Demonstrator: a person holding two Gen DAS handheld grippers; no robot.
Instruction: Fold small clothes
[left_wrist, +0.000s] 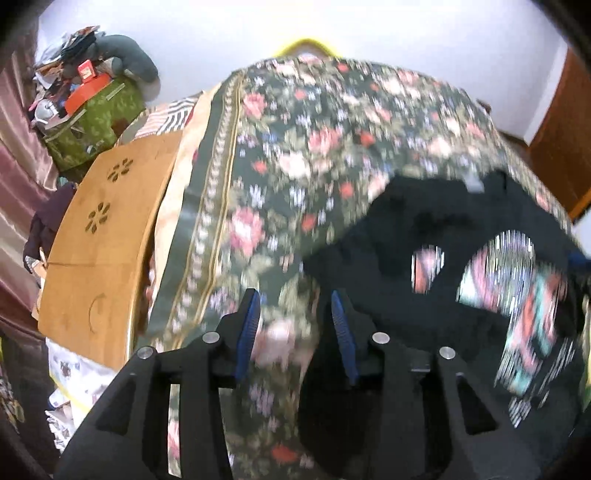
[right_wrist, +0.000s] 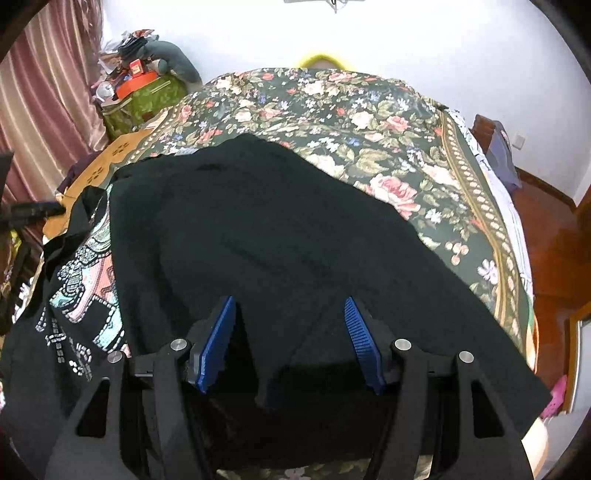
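A black garment (right_wrist: 295, 229) lies spread on the floral bedspread (right_wrist: 369, 122), with a printed patch of pink, teal and white (right_wrist: 85, 295) showing at its left edge. My right gripper (right_wrist: 290, 306) is open just above the black cloth, its blue pads either side of a fold. In the left wrist view the same garment (left_wrist: 424, 221) lies to the right, its print (left_wrist: 517, 295) blurred. My left gripper (left_wrist: 295, 299) is open over the bedspread (left_wrist: 314, 147), right at the garment's left edge.
A wooden board with flower cut-outs (left_wrist: 103, 240) lies along the bed's left side. A green box piled with clutter (left_wrist: 92, 118) stands at the far left corner. Curtains (right_wrist: 44, 92) hang on the left. Wooden floor (right_wrist: 546, 240) lies to the right.
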